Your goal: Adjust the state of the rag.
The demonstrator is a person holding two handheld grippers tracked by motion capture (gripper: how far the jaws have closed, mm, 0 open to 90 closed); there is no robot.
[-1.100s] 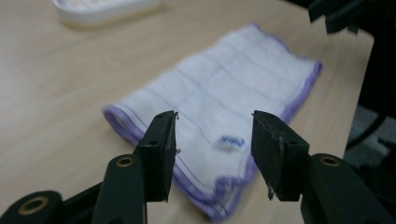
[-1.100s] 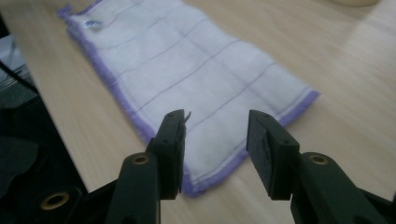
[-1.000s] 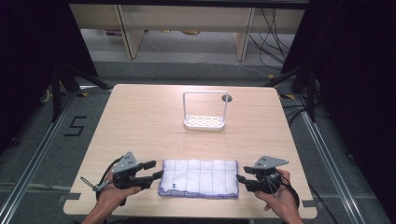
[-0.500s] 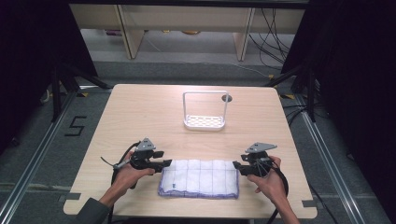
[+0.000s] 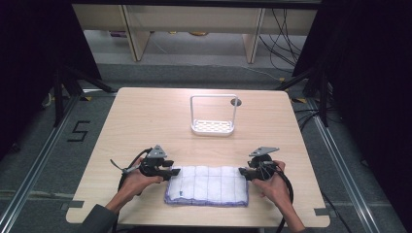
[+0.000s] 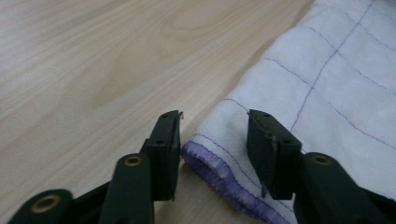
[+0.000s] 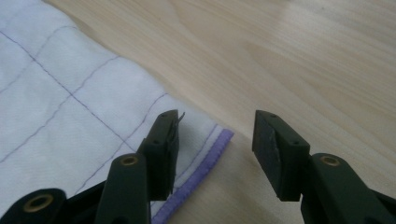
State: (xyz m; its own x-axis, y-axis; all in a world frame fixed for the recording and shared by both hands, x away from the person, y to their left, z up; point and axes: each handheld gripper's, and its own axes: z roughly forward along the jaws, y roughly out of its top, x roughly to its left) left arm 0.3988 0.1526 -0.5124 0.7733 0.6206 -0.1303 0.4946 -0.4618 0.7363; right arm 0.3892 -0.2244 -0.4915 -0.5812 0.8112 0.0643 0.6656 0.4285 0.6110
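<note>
- Cloth (image 6: 327, 79) runs off the left gripper view's top and right edges; its far corners are cut off.
- Right gripper view: cloth's corner hem passes behind one of the fingers (image 7: 163, 154).
- High view: forearms cut at bottom edge.

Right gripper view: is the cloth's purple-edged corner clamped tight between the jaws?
No: the right gripper stands open over the cloth's corner, with bare table showing between its jaws.

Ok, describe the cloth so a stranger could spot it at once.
On the wooden table, look along the near edge, between the two grippers. The cloth lies flat there: white, folded, with purple stitched squares and a purple hem, unlike the white wire rack farther back.
</note>
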